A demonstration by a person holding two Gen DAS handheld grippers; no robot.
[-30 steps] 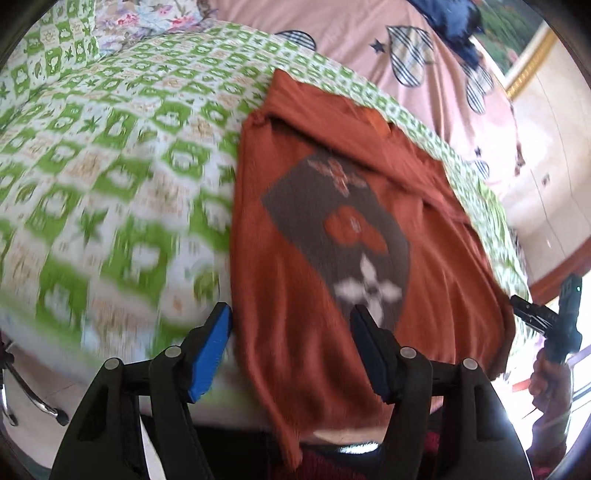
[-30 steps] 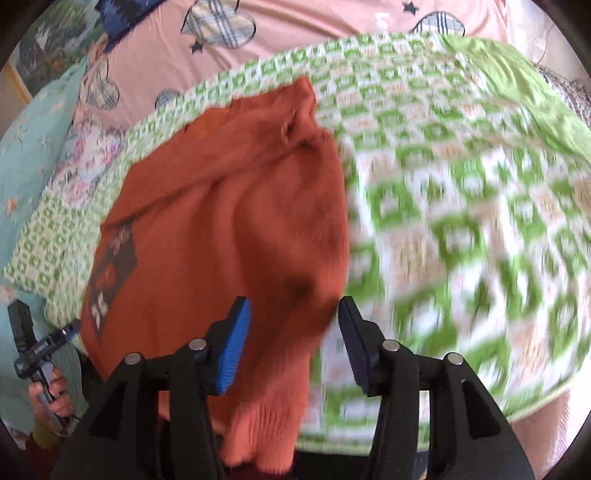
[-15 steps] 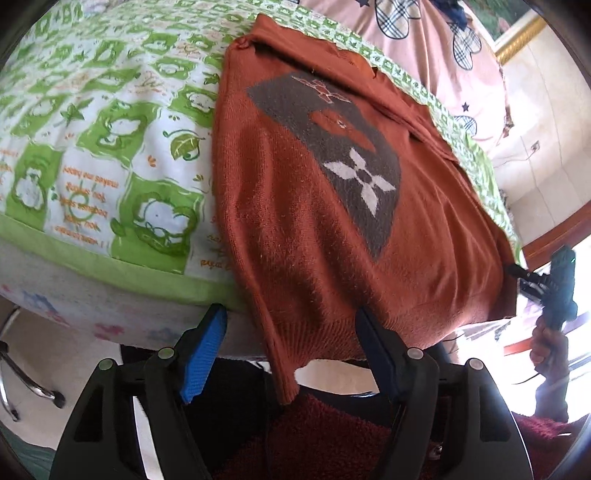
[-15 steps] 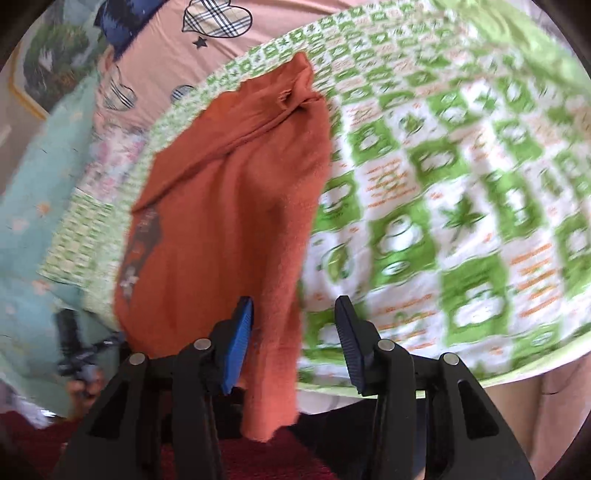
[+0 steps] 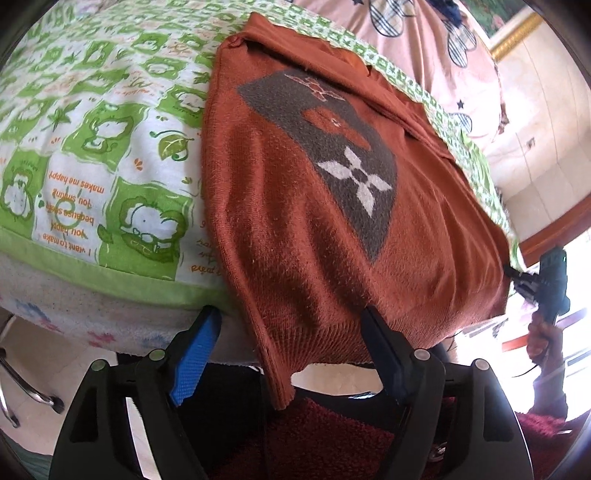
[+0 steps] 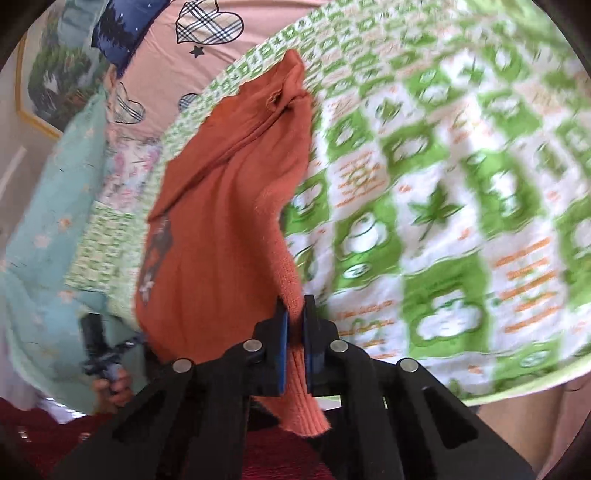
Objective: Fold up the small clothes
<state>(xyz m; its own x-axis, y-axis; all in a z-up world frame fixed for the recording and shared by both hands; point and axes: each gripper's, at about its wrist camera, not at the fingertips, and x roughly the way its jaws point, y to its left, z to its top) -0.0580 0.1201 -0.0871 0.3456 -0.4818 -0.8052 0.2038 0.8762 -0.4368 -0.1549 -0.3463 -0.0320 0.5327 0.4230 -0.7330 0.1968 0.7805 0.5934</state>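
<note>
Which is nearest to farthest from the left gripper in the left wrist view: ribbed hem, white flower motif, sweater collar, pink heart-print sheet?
From the left gripper:
1. Ribbed hem, hanging between the fingers.
2. White flower motif, mid-sweater.
3. Sweater collar, far end, top.
4. Pink heart-print sheet, beyond it, upper right.

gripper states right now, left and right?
Left gripper: open, straddling the orange sweater hem, not gripping.
Right gripper: shut on the sweater's hem corner.
</note>
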